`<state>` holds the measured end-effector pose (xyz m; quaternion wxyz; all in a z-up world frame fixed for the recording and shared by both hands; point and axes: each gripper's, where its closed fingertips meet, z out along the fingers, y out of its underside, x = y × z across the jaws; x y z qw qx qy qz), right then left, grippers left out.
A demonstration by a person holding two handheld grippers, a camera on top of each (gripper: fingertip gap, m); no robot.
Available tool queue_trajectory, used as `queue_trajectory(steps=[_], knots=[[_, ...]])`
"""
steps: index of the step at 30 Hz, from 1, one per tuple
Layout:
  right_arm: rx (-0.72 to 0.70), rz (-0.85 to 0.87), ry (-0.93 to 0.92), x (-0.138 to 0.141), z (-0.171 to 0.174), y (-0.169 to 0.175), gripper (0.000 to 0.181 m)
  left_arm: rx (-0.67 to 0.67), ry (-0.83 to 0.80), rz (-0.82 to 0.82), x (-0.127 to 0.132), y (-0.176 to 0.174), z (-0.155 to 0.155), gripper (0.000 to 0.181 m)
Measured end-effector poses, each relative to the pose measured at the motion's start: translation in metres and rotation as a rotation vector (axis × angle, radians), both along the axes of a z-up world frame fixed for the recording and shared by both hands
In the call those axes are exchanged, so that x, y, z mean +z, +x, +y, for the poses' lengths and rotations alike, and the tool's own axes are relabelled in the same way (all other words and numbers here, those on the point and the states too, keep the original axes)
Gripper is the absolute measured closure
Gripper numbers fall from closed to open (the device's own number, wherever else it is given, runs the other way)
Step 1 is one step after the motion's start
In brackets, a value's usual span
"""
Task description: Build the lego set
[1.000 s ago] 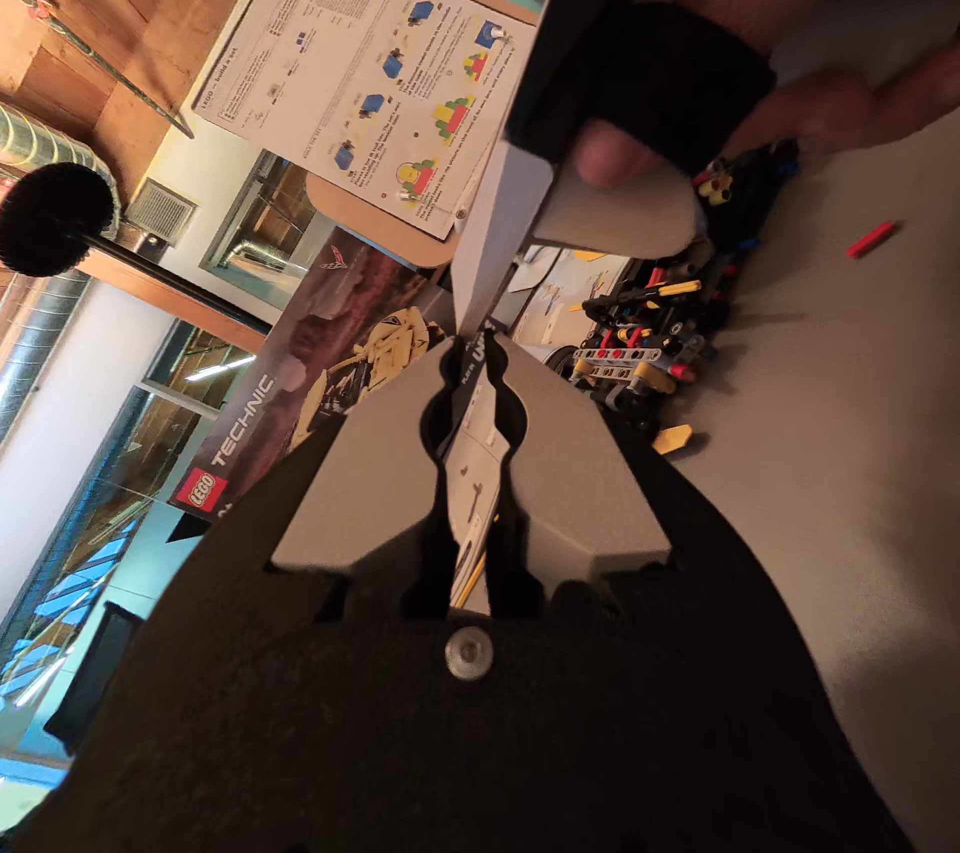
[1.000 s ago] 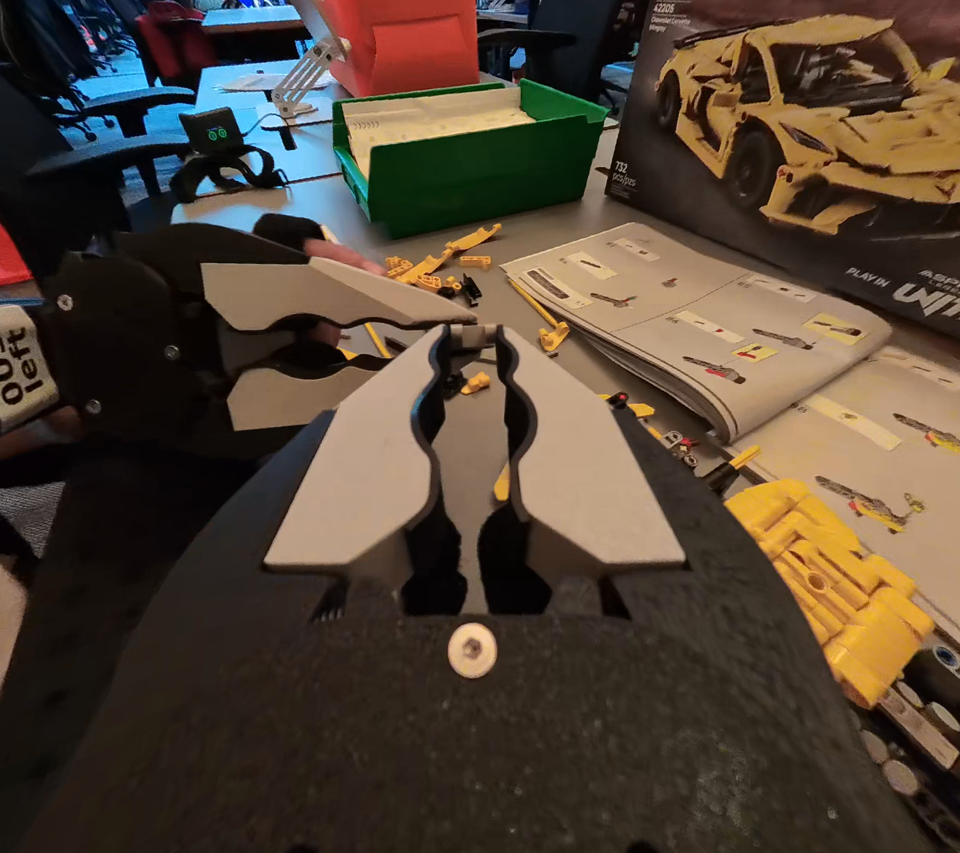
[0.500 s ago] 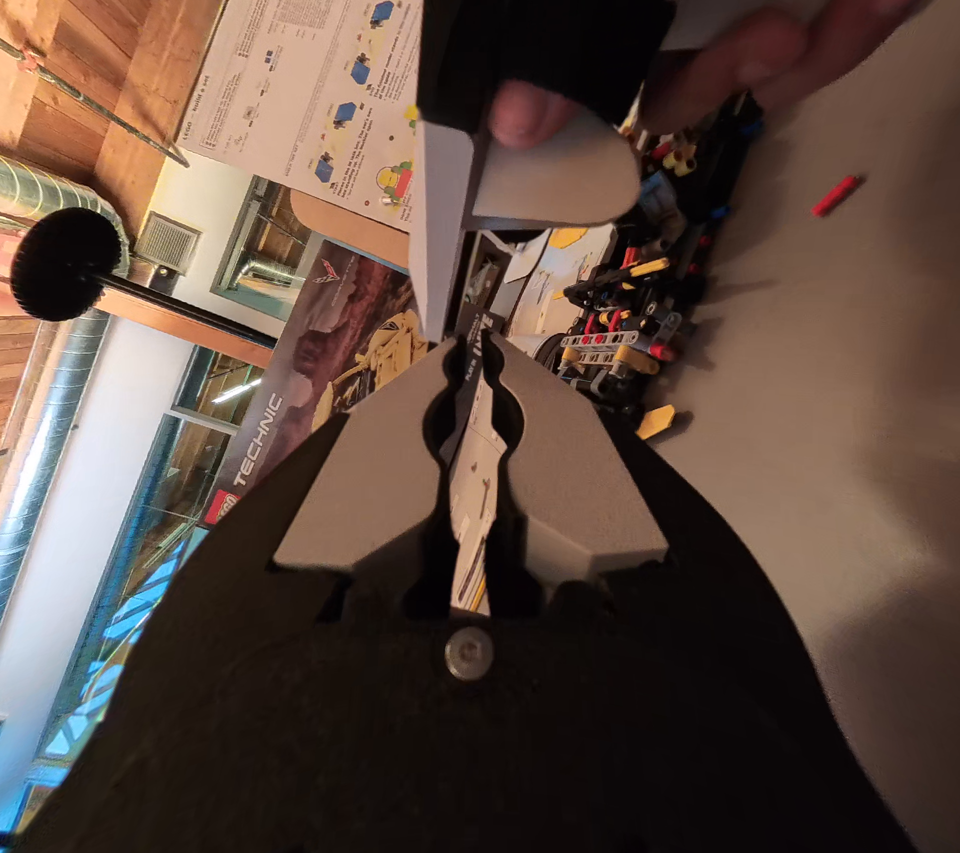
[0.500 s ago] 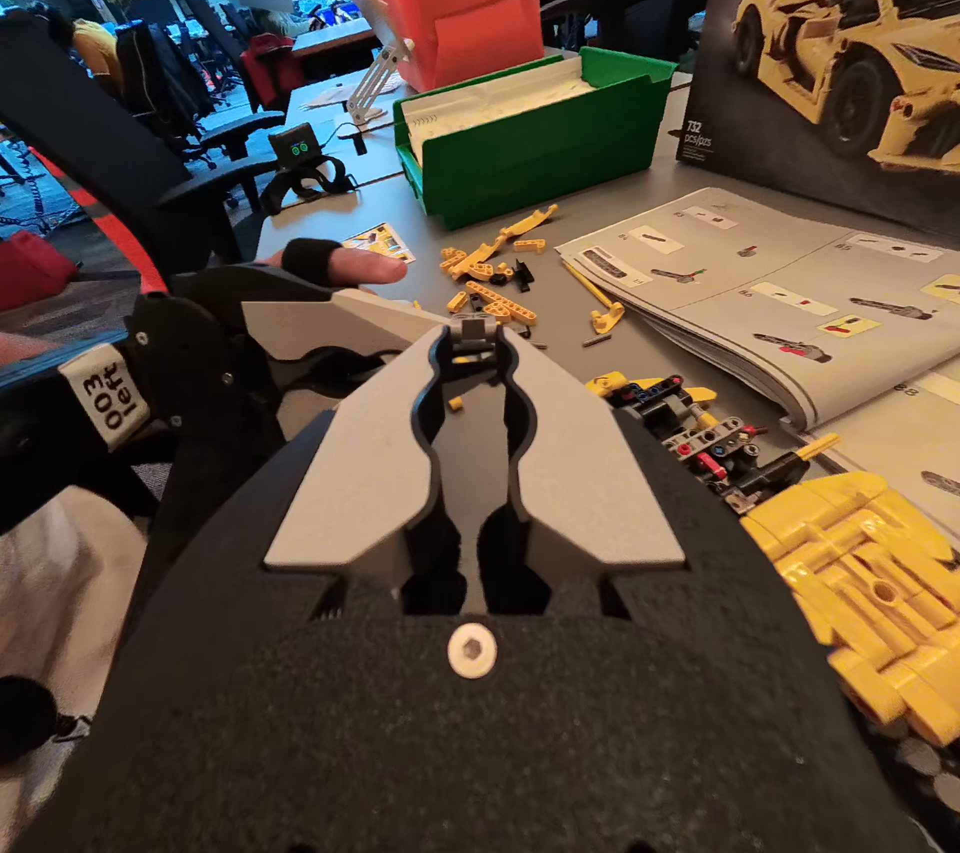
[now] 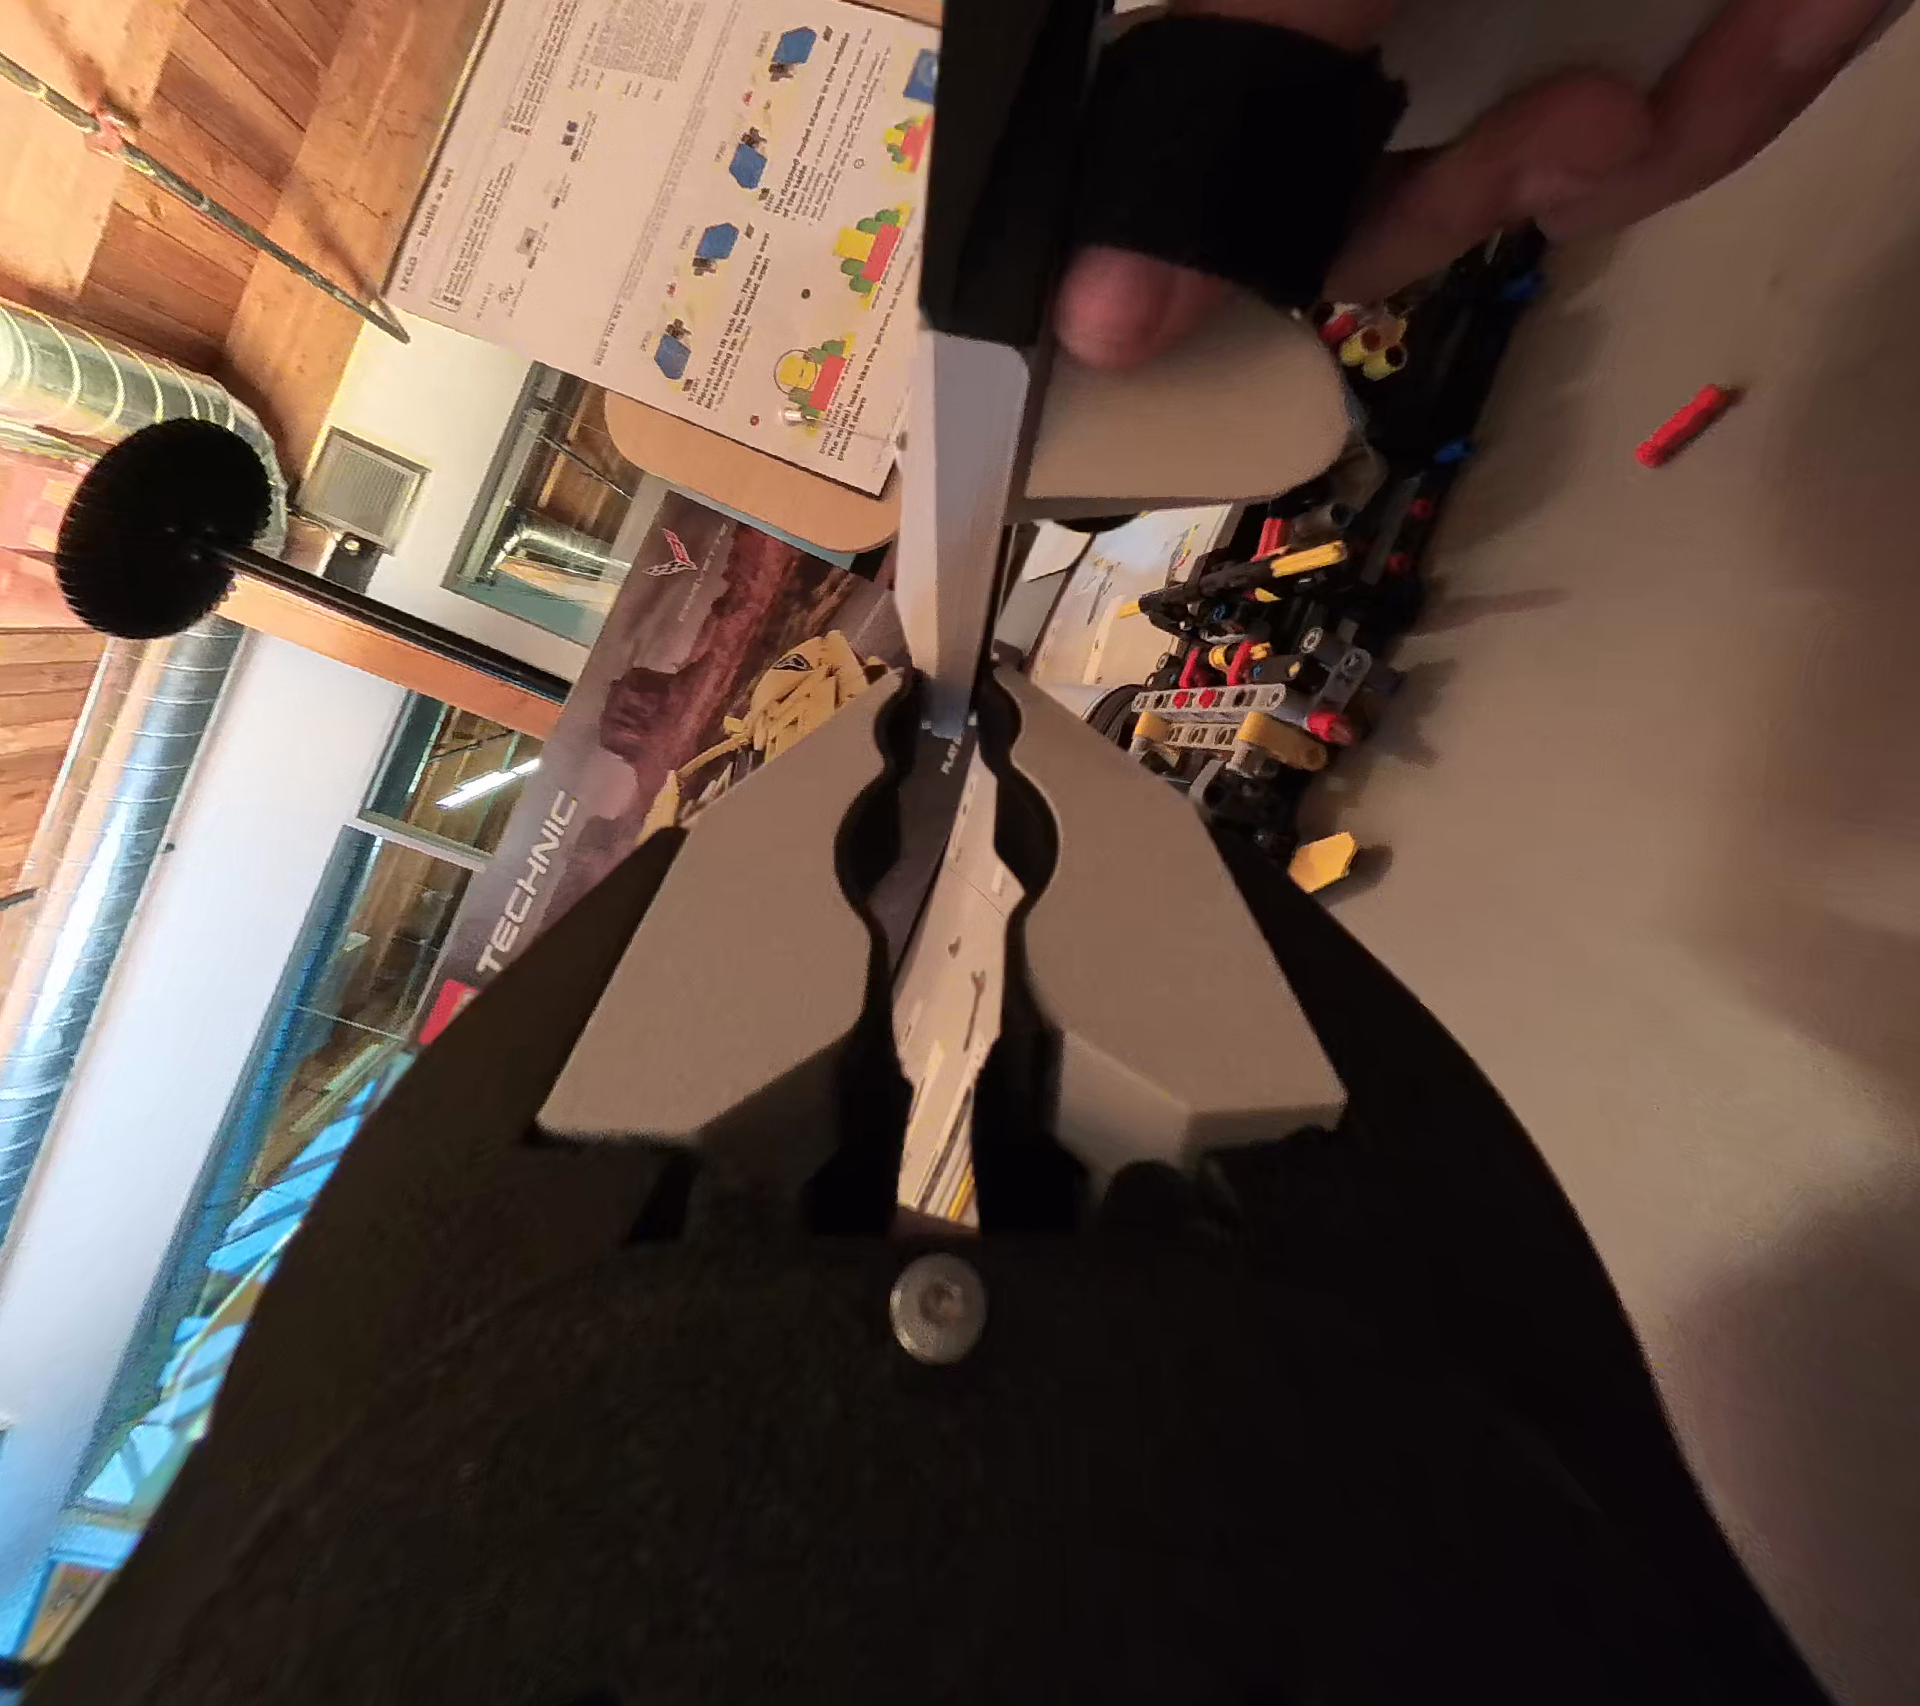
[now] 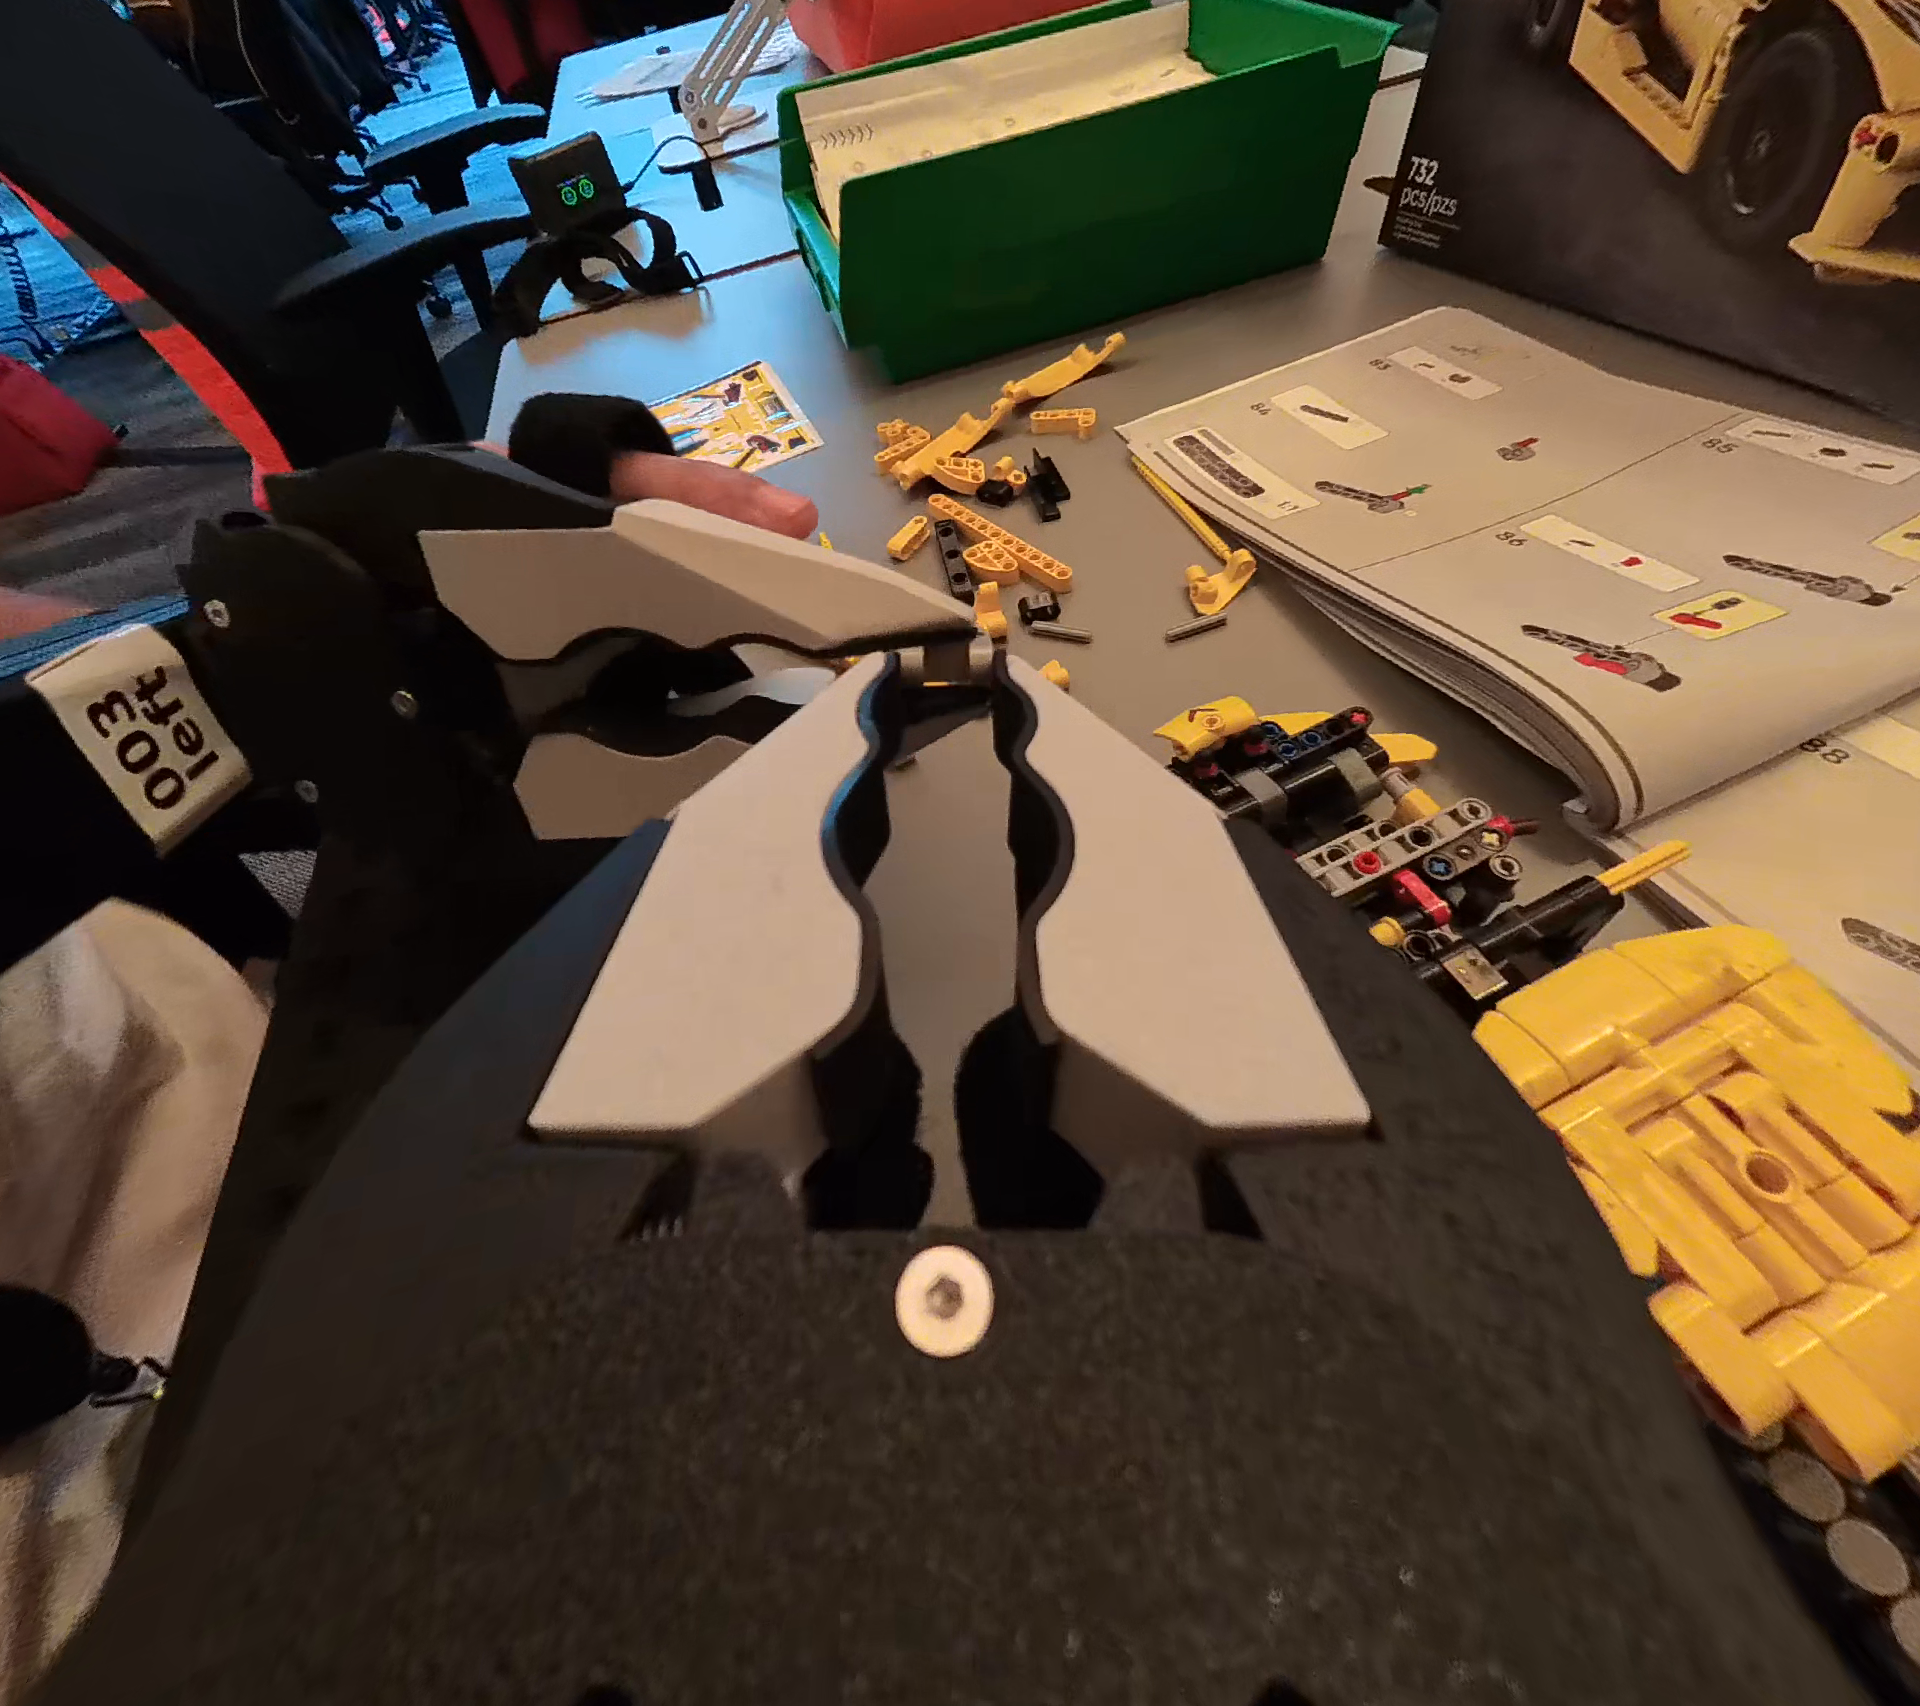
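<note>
Grey piece (image 6: 943, 657) pinched between both tools; white printed label (image 6: 140, 734) on left tool (image 6: 914, 630).

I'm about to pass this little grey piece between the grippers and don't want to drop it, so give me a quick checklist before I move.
1. Right gripper clamped on the small grey piece: ok.
2. Left gripper gripping that piece too: cannot tell; its tips flank it.
3. Piece square between the fingers: cannot tell, too small.
4. Instruction booklet lying open: ok.
5. Partly built chassis in sight beside the booklet: ok.
</note>
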<state>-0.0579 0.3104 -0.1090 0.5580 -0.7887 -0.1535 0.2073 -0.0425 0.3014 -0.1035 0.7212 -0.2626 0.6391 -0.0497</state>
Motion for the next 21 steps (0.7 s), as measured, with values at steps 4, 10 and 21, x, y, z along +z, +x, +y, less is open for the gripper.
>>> queue_trajectory(steps=[4,10,21], knots=[[-0.019,-0.043,0.000,-0.002,0.000,0.002,0.166,0.005,-0.017,0.014,-0.003,0.001,0.002,0.172],[0.061,0.105,-0.004,0.006,-0.005,-0.002,0.162,-0.115,-0.194,-0.013,0.003,-0.001,-0.006,0.173],[0.264,0.620,-0.069,0.037,-0.020,0.002,0.156,-0.506,-0.897,-0.139,0.038,-0.017,-0.014,0.174]])
